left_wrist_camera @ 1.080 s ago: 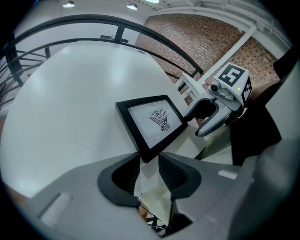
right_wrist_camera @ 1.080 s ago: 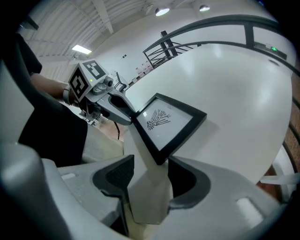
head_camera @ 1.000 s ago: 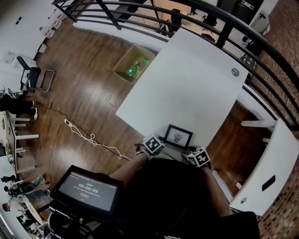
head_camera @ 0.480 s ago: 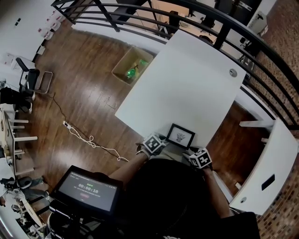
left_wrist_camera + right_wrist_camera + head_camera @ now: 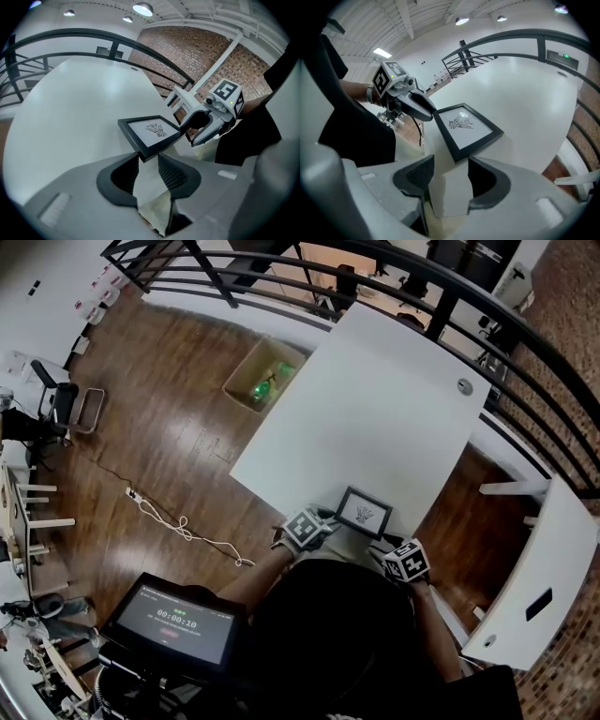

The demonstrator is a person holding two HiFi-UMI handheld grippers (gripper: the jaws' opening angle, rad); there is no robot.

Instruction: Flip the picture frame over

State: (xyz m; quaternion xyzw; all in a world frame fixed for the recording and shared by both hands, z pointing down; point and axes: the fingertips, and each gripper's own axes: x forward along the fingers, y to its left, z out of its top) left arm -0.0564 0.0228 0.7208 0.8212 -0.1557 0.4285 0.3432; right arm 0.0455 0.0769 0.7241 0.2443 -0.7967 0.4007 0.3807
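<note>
The black picture frame (image 5: 364, 512) is picture side up at the near edge of the white table (image 5: 375, 399). It looks slightly raised off the tabletop. My left gripper (image 5: 323, 521) is at its left corner, and in the left gripper view that corner of the frame (image 5: 152, 131) sits wedged between my jaw tips (image 5: 149, 161). My right gripper (image 5: 386, 545) is at the near right corner, and in the right gripper view the frame (image 5: 466, 125) enters my jaws (image 5: 451, 166) there. Each gripper shows in the other's view at the opposite corner: the right gripper (image 5: 187, 127) and the left gripper (image 5: 431, 111).
An open cardboard box (image 5: 265, 377) with green items stands on the wooden floor left of the table. A black railing (image 5: 525, 352) curves round the far side. A second white table (image 5: 544, 587) is at the right. A tablet screen (image 5: 178, 620) sits low left.
Both grippers have risen a little with the frame between them. The frame has shifted slightly to the right relative to the table.
</note>
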